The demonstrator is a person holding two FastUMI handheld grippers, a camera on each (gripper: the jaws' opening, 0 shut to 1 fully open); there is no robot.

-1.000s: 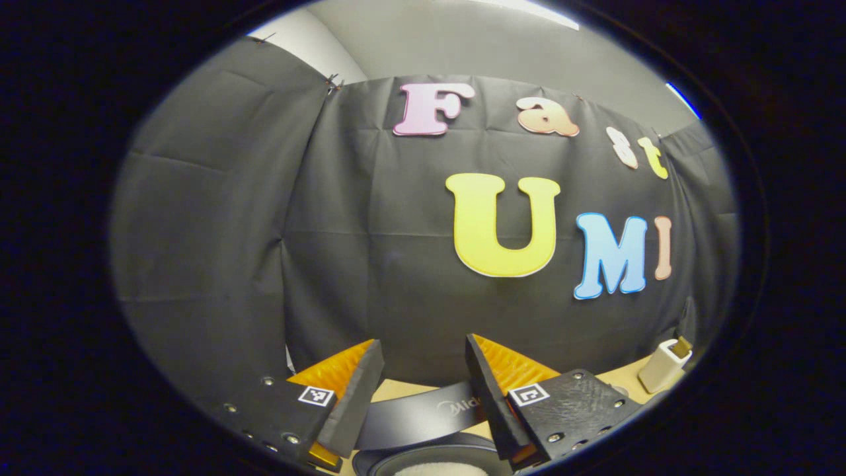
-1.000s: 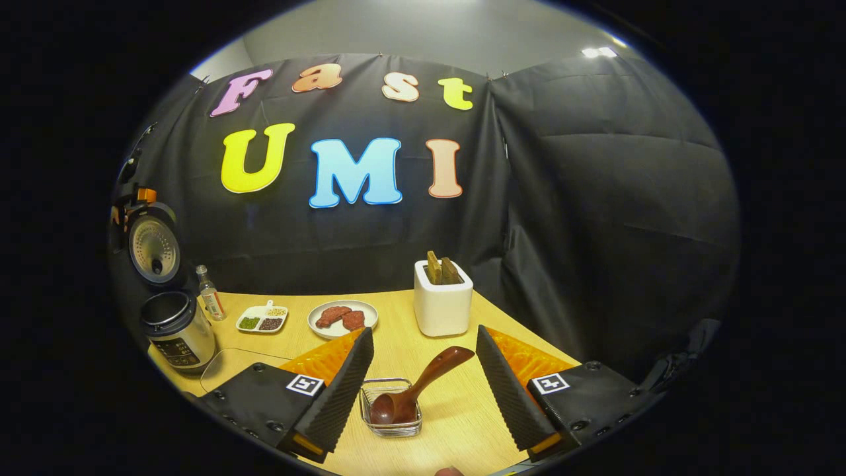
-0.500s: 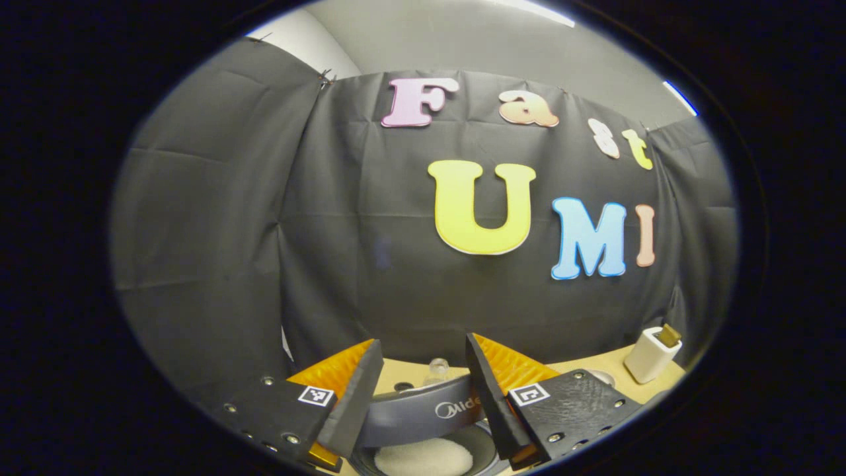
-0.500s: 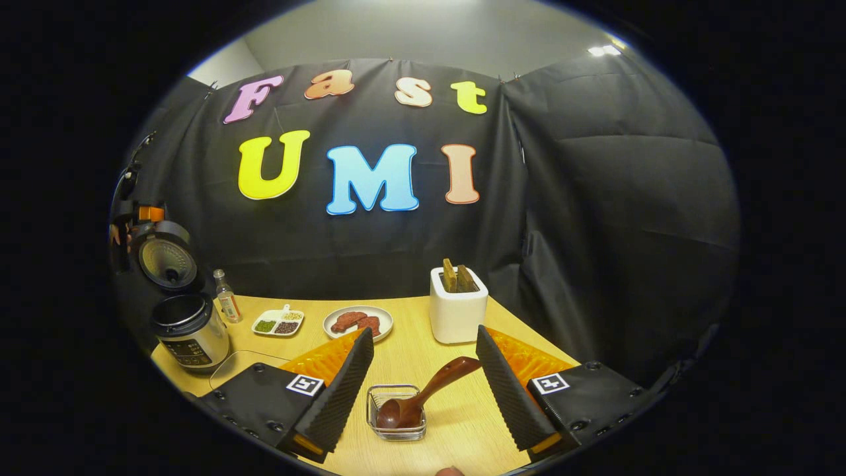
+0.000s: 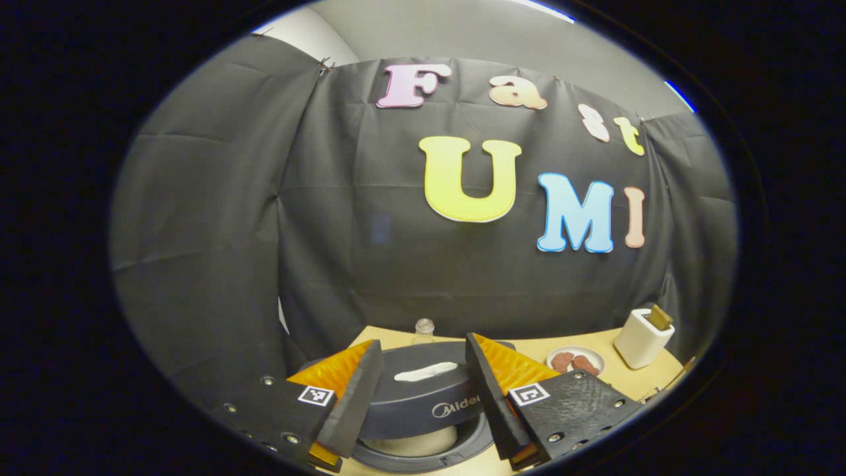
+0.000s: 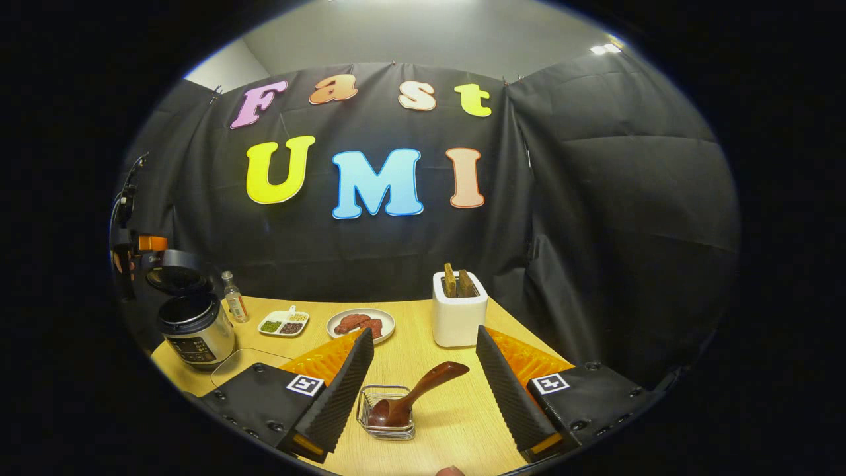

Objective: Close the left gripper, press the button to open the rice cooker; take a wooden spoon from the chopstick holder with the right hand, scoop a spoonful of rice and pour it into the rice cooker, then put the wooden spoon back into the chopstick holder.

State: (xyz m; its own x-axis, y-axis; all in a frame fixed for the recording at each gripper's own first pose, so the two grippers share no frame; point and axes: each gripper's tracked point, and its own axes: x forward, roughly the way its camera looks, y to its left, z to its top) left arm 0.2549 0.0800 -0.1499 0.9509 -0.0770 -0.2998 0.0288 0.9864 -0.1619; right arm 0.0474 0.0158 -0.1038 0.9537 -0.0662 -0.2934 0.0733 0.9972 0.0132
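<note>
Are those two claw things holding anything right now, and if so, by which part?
Nothing is held. The right gripper is open above the wooden spoon in its glass dish; the left gripper is open around the rice cooker lid.

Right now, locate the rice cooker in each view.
Left gripper view: rice cooker bottom centre, between the fingers, lid half down.
Right gripper view: rice cooker far left on the table.
Shared landmark: white holder, with the meat plate beside it.

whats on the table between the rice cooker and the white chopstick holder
In the right gripper view, between the rice cooker and chopstick holder: a small bottle, a divided dish, then a plate of meat.
</note>
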